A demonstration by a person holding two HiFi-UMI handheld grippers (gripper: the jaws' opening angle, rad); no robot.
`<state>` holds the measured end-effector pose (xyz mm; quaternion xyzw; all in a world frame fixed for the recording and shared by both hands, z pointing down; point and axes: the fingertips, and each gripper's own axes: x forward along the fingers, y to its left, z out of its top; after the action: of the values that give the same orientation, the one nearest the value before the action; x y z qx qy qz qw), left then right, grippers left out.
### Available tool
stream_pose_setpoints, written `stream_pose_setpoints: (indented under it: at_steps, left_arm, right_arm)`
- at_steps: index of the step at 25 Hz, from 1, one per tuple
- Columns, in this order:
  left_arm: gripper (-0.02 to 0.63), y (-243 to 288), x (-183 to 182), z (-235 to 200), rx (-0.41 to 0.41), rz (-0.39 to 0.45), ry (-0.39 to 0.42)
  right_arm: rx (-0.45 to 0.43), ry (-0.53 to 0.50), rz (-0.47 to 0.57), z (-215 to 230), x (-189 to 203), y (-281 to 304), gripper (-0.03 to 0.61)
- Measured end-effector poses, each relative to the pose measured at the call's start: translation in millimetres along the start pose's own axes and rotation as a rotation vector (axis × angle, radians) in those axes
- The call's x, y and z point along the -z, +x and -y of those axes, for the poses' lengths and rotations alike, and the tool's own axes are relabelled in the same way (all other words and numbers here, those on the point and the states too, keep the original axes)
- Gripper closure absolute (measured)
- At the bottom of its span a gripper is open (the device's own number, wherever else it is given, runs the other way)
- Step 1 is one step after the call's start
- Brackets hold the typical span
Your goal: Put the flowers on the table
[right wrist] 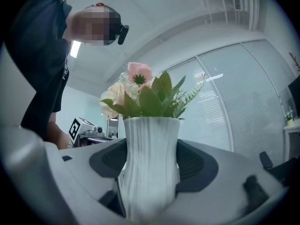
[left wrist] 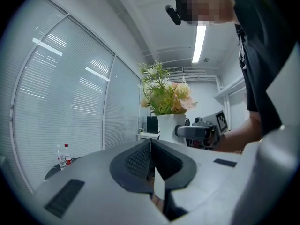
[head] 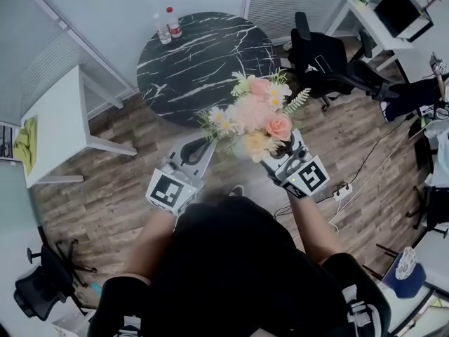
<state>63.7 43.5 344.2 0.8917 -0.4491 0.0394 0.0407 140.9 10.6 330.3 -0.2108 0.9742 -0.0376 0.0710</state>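
Observation:
A bunch of pink, cream and white flowers (head: 254, 116) stands in a white ribbed vase (right wrist: 149, 165). My right gripper (right wrist: 149, 172) is shut on the vase, its dark pads (right wrist: 196, 167) pressed to both sides. In the head view the right gripper (head: 284, 153) holds the bouquet in the air, near the front edge of the round black marble table (head: 200, 58). My left gripper (head: 198, 148) is beside it on the left. Its jaws are closed together with nothing between them (left wrist: 151, 156). From the left gripper view the vase (left wrist: 168, 128) and flowers (left wrist: 164, 90) show ahead.
Two water bottles (head: 168, 25) stand at the table's far edge. A white side table (head: 52, 128) with a green cloth (head: 25, 142) is at left. Black office chairs (head: 330, 62) stand right of the table. A white desk with a laptop (head: 396, 9) is at far right. Cables lie on the wood floor (head: 372, 153).

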Motion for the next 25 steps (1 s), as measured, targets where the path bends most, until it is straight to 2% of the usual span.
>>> stream_pose_setpoints:
  at_steps: [6,15,25]
  left_arm:
    - [0.6,24,0,3,-0.022,-0.001,0.003]
    - [0.6,45,11,-8,-0.014,-0.016,-0.009]
    - [0.6,74,11,-53,0.01,0.009,-0.02]
  right_arm:
    - [-0.006,0.004,0.0,28,-2,-9,0.252]
    - [0.015,0.02,0.008,51,6,-5,0.252]
    - [0.028,-0.007,-0.026,85,14,29,0.252]
